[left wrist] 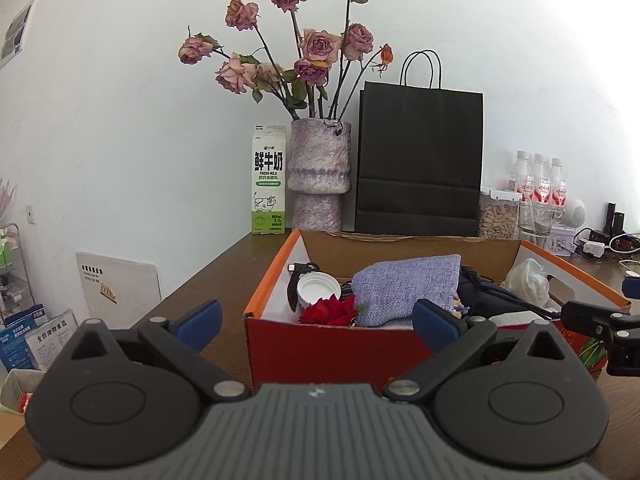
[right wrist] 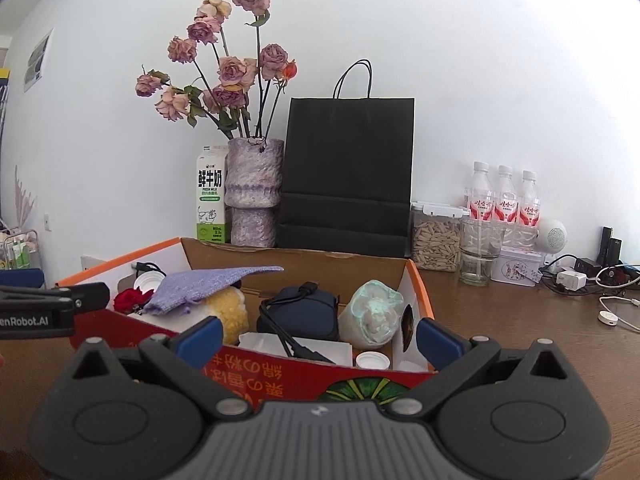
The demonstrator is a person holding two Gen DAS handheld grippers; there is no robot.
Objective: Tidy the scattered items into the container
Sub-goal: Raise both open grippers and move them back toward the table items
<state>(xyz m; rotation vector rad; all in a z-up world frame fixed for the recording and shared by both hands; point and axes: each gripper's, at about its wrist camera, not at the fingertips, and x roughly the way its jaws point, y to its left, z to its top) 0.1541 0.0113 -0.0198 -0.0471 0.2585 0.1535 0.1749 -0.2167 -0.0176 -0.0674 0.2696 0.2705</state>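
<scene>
A red and orange cardboard box sits on the brown table, filled with items: a lilac cloth pouch, a red fabric rose, a white lid, a dark blue pouch with a black cable, a crumpled pale bag and a yellow sponge. My left gripper hovers open just before the box's near wall, empty. My right gripper is open too, empty, in front of the box's right half.
Behind the box stand a milk carton, a vase of dried roses, a black paper bag, a jar of seeds, water bottles and a glass. Chargers and cables lie at the far right.
</scene>
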